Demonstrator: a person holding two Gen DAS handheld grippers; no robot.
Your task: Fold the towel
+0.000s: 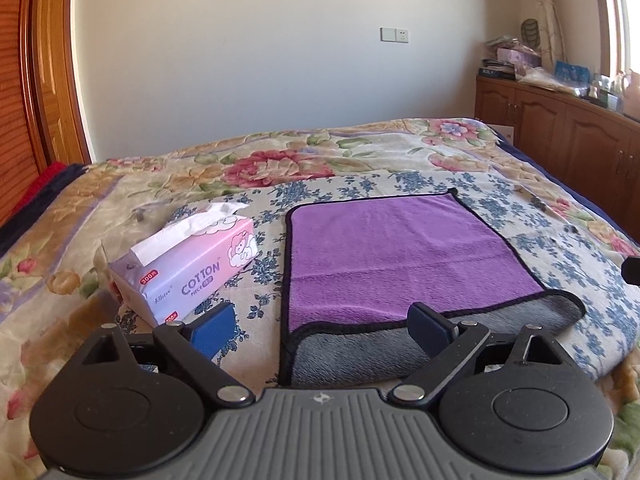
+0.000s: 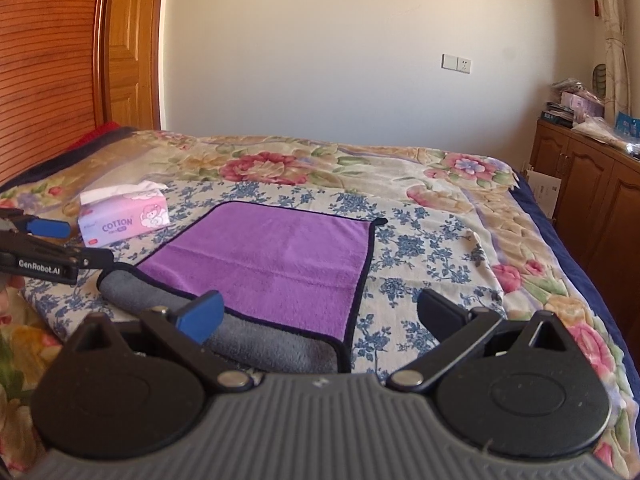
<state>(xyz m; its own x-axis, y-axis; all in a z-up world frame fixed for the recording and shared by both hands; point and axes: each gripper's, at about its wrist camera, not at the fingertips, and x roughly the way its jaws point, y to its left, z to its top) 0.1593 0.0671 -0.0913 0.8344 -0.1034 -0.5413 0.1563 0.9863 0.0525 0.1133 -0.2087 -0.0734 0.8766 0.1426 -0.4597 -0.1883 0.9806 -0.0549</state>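
A towel [image 1: 400, 252], purple on top, grey underneath, with black trim, lies on the bed. Its purple layer is folded over, and a grey strip [image 1: 360, 352] shows along the near edge. It also shows in the right wrist view [image 2: 276, 264]. My left gripper [image 1: 320, 330] is open and empty, just above the towel's near left corner. My right gripper [image 2: 320, 316] is open and empty over the towel's near right corner. The left gripper's finger [image 2: 48, 228] shows at the left edge of the right wrist view.
A pink tissue box [image 1: 192, 268] marked COTTON lies left of the towel, also in the right wrist view [image 2: 124, 216]. The bed has a floral blanket [image 1: 280, 164]. A wooden cabinet [image 1: 560, 120] with clutter stands on the right. A wooden door [image 2: 132, 40] is at far left.
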